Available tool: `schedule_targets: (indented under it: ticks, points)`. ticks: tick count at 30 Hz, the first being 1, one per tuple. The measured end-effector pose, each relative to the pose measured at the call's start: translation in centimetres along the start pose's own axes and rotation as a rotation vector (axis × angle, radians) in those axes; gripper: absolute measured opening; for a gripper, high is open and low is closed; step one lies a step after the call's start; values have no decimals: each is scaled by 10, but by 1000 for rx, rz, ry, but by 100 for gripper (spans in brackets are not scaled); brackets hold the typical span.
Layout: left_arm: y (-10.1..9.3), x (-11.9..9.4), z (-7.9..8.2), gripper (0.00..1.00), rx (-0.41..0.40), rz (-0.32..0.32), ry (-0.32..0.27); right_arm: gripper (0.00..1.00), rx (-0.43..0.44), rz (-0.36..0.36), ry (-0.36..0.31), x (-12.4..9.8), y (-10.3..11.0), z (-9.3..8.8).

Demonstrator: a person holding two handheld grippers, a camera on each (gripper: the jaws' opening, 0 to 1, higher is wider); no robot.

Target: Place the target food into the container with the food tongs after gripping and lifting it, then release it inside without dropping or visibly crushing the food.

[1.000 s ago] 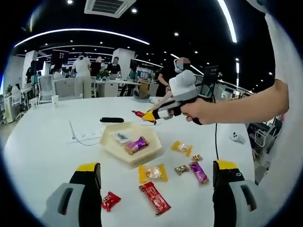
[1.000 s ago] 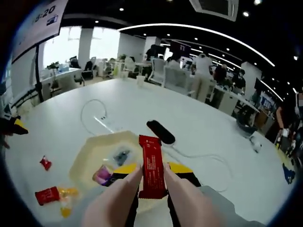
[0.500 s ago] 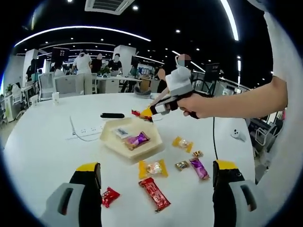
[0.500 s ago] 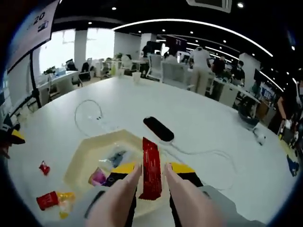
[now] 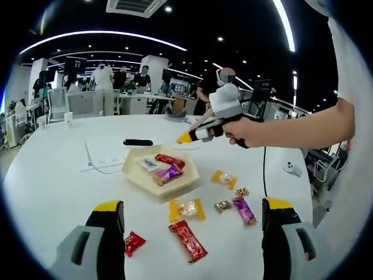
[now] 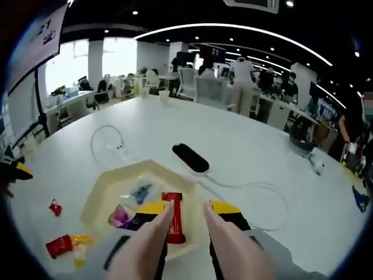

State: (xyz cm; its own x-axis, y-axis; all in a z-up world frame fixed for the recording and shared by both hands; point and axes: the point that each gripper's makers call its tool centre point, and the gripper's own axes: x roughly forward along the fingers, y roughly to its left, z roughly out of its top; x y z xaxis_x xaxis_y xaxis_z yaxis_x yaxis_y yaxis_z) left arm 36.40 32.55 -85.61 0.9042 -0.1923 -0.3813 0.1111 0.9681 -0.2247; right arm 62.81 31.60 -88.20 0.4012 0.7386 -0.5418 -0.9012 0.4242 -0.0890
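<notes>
**A:** So, what do you see in the left gripper view?

**B:** The left gripper (image 5: 192,233) hangs above the table (image 5: 52,175) with its two jaws wide apart and nothing between them. At 12 o'clock from them sits the hexagonal tray (image 5: 161,170), pale and matte like moulded pulp. A red bar (image 5: 169,160) now lies inside it, beside a purple candy (image 5: 168,174); half a second ago the right gripper (image 5: 187,137) held this bar over the rim. That gripper, in a person's hand, is above the tray at 1 o'clock, and its tips look empty.

**A:** And what is outside the tray?

**B:** A second red bar (image 5: 188,240), a yellow candy (image 5: 186,209) and a small red sweet (image 5: 135,243) lie near the jaws. All wrappers are glossy and crinkled.

**A:** Now the right gripper view?

**B:** The right gripper (image 6: 186,211) has its jaws parted, and they grip nothing. The red bar (image 6: 173,217) lies flat on the floor of the tray (image 6: 102,198), showing in the gap between the jaws. Before, it stood upright in their grip. Its shape looks flat and rectangular, not crushed.

**A:** What does this mean for the task?

**B:** I judge the release is done for this piece. At 12 o'clock behind the tray lie a black oblong device (image 6: 190,158) and a white cable (image 6: 256,192).
</notes>
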Motion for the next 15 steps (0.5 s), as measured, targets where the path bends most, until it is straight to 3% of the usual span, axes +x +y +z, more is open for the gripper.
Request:
schedule_targets:
  ticks: [6, 10, 15]
  points:
    - [0, 1, 8, 99, 1, -3, -23, 27, 17, -5, -17, -14, 2, 12]
    - [6, -12, 14, 99, 27, 19, -37, 27, 2, 9, -39, -18, 8, 18]
    - [15, -29, 14, 99, 50, 43, -30, 27, 37, 8, -32, -26, 6, 12]
